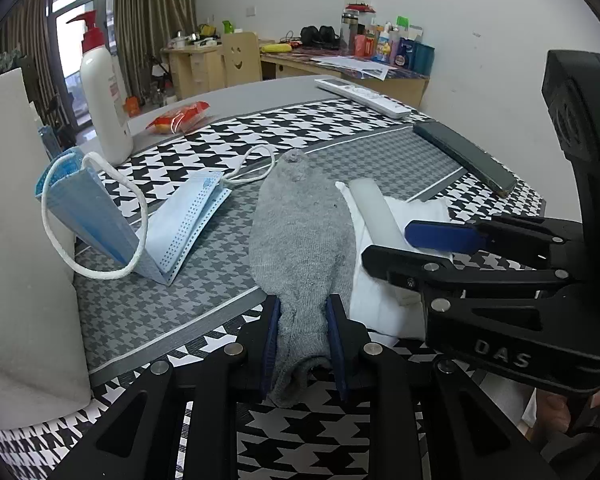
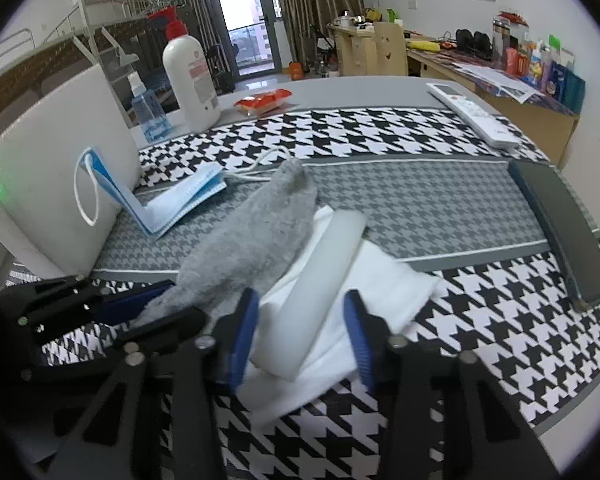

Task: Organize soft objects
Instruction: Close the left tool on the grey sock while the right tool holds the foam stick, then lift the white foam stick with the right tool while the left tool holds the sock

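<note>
A grey sock [image 1: 304, 240] lies lengthwise on the houndstooth mat. My left gripper [image 1: 302, 312] is shut on the sock's near end. The sock also shows in the right wrist view [image 2: 252, 240]. Right of the sock, a white foam strip [image 2: 320, 284] lies on a folded white cloth [image 2: 384, 288]. My right gripper [image 2: 300, 320] is open with its fingers on either side of the foam strip's near end; it shows in the left wrist view [image 1: 388, 244]. A blue face mask [image 1: 168, 232] leans against a white foam block [image 1: 16, 240] at the left.
A white lotion bottle [image 1: 102, 92] with a red pump stands at the back left. A red snack packet [image 1: 180, 116], a white remote [image 1: 364, 98] and a dark phone [image 1: 466, 158] lie on the table. A small blue bottle [image 2: 148, 108] stands behind the foam block.
</note>
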Tool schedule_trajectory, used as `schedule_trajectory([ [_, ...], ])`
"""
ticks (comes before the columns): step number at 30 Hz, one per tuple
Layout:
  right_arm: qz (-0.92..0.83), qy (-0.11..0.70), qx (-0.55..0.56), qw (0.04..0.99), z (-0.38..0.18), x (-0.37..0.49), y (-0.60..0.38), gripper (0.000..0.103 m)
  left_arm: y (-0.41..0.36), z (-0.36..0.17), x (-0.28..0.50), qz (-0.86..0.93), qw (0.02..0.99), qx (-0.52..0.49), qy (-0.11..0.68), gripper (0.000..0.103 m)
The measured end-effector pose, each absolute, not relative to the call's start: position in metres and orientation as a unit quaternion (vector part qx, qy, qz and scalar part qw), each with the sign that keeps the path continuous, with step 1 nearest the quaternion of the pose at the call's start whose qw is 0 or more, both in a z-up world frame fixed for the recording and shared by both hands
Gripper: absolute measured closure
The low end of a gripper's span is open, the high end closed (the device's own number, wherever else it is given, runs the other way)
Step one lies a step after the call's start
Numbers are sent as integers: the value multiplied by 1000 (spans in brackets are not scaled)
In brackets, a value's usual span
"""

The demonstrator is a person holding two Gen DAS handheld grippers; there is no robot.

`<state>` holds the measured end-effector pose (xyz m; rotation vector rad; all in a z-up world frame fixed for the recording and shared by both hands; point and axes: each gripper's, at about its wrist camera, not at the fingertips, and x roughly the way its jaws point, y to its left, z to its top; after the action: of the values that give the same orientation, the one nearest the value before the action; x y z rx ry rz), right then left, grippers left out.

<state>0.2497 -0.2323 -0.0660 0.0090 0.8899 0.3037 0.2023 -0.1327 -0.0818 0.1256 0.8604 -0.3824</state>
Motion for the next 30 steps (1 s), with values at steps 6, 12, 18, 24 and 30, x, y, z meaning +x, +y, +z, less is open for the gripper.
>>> schedule_trajectory([
  [6, 139, 437, -16, 889, -66, 249, -228, 70, -130, -80, 201, -186, 891, 56, 410, 78],
  [12, 140, 440, -1, 887, -66, 251, -232, 78, -127, -76, 200, -187, 894, 52, 404, 78],
  [18, 157, 421, 27, 893, -55, 248, -241, 87, -125, -71, 198, -190, 897, 50, 395, 78],
  [24, 159, 408, 44, 898, -48, 247, -248, 87, -119, -59, 192, -190, 905, 47, 377, 79],
  [30, 160, 413, 59, 895, -50, 250, -256, 87, -113, -59, 191, -178, 907, 48, 378, 82],
])
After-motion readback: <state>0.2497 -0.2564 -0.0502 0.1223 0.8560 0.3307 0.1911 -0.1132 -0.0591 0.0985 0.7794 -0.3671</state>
